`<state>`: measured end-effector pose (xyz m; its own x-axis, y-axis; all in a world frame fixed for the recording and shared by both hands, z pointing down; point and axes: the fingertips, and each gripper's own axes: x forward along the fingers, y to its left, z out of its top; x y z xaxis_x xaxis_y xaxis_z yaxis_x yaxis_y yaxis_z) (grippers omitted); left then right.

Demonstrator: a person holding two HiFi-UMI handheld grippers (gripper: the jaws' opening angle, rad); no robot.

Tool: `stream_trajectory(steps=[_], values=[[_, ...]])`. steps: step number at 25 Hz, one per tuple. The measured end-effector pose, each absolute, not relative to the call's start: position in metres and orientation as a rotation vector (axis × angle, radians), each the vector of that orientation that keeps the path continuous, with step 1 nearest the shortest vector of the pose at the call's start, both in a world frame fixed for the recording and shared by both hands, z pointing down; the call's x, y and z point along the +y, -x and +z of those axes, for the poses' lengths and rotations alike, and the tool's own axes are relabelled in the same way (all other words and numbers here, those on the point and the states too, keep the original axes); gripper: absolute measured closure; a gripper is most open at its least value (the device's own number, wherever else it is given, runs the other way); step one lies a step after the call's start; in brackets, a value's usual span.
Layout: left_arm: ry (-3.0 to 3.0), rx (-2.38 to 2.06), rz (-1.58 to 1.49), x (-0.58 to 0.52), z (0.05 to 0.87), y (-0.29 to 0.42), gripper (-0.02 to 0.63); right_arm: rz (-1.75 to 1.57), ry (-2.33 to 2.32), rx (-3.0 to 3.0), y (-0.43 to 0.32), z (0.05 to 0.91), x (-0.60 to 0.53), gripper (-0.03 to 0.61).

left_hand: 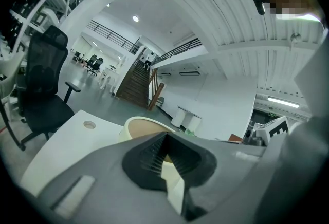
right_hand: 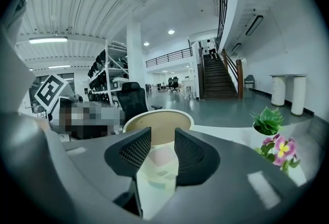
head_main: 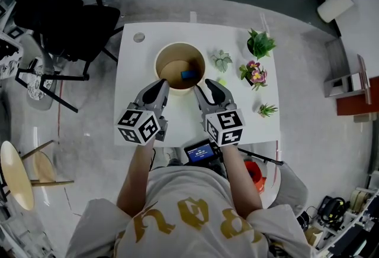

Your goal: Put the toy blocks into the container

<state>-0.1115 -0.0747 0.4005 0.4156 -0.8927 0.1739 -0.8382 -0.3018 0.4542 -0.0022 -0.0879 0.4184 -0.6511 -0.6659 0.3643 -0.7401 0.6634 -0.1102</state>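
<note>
Lower centre, the left gripper [head_main: 160, 85] is pinched shut on nothing. The right gripper [head_main: 208, 86] stands parted, gripping nothing. Just beyond it lies a pale-green piece [head_main: 221, 81], probably a light, rigid block; pinch its flat sides. Above, a blue block [head_main: 189, 74] sits inside the round container [head_main: 180, 44].

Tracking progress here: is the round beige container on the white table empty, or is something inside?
Not empty: the head view shows a small blue block inside the round beige container.
</note>
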Motion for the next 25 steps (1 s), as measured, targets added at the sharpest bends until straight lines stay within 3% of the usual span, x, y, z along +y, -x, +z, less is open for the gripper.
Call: stream_trajectory(steps=[8, 25], values=[[-2.243, -1.491, -0.05, -0.069, 0.402, 0.106, 0.614, 0.362, -1.158, -2.571, -0.005, 0.418, -0.08, 0.42], [-2.416, -1.237, 0.192, -0.037, 0.43, 0.012, 0.613, 0.431, -1.384, -2.424, -0.086, 0.436, -0.057, 0.419]])
